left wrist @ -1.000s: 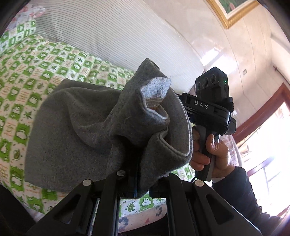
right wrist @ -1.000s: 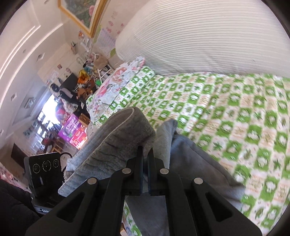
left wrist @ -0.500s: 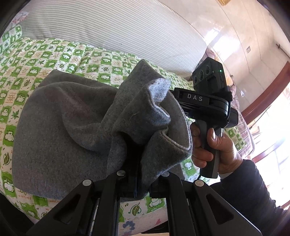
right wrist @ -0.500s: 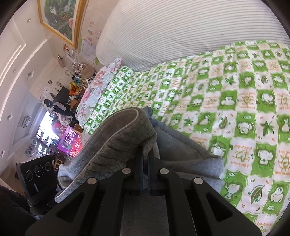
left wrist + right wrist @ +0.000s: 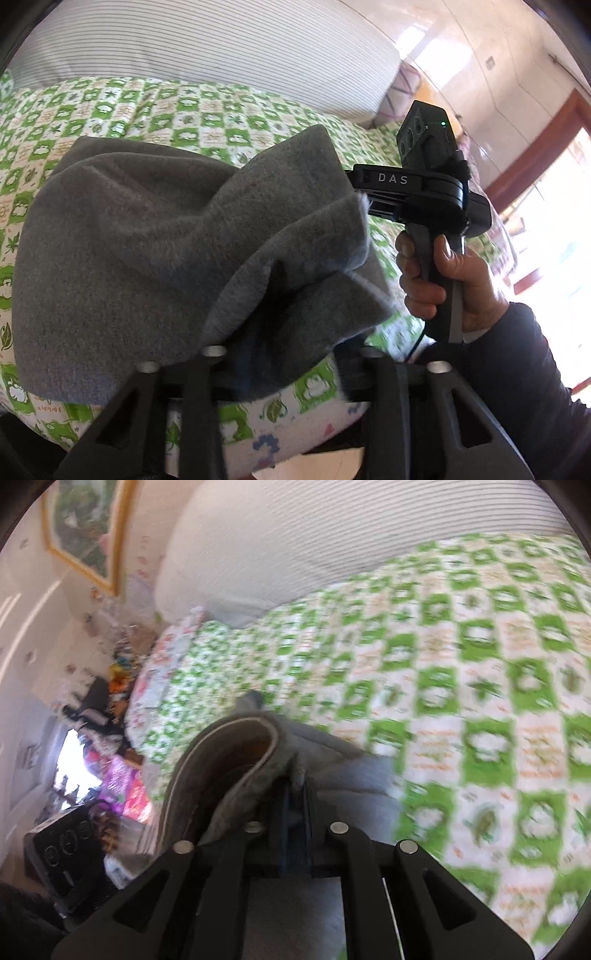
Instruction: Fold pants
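Observation:
The grey fleece pants (image 5: 147,240) lie bunched on the green-and-white checked bedspread (image 5: 166,110). My left gripper (image 5: 288,354) is open; its fingers stand wide apart and a fold of the pants drapes over the left one. In the right wrist view the right gripper (image 5: 293,805) is shut on a hem of the pants (image 5: 229,760), which curls up over its left side. From the left wrist view the right gripper's body (image 5: 424,192) shows just right of the cloth, its fingertips hidden behind the fold.
A large striped white pillow (image 5: 203,48) lies along the far side of the bed. The bed's near edge (image 5: 258,443) is just below the left gripper. A cluttered room corner (image 5: 96,709) and a framed picture (image 5: 81,528) are at left.
The left gripper has opened and let go of the pants fold. Both grippers have lowered toward the bed. The right wrist view is now motion-blurred.

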Demonstrator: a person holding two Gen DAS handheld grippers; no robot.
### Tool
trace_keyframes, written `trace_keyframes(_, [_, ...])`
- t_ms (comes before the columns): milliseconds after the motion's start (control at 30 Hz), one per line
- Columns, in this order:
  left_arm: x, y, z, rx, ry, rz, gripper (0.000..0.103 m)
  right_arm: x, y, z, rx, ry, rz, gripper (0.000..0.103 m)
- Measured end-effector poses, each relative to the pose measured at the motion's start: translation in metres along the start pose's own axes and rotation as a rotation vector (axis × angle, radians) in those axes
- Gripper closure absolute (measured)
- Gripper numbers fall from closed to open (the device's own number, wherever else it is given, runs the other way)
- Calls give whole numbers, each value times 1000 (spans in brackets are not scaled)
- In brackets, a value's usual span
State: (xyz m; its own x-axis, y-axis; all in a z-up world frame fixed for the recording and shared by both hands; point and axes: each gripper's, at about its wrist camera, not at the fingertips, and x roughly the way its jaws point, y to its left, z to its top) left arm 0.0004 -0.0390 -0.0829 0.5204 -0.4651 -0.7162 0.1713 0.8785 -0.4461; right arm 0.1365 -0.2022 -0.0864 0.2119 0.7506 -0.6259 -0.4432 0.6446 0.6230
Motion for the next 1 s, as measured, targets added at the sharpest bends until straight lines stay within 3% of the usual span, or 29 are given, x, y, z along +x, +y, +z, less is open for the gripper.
trace_keyframes(33, [-4,0,-1,6,-2,-13,47,-4,-1,-2,4,-4,-20,93])
trace_keyframes(167, [-18,0,-5,46,0,-39,46,-26,1,-11,26,-25,-123,89])
trace_keyframes(267, [-32,8,-9,65,-13,-47,43,-44,7,-21,35,-56,-173,76])
trace_keyframes(333, [-45,18,-11,66,-27,-32,41,-62,17,-32,29,-97,-205,61])
trace_keyframes(567, [-69,66,-14,24,-45,68,40,-99,70,-72,-7,-204,-144,60])
trace_keyframes(733, [-67,95,-15,-35,-39,129,40,-81,102,-96,-18,-179,-124,55])
trace_keyframes(900, [-63,105,-18,-75,-43,145,40,-41,106,-105,-17,-88,-186,56])
trace_keyframes(1000, [-56,105,-19,-79,-32,145,40,-27,111,-107,-58,-39,-187,91])
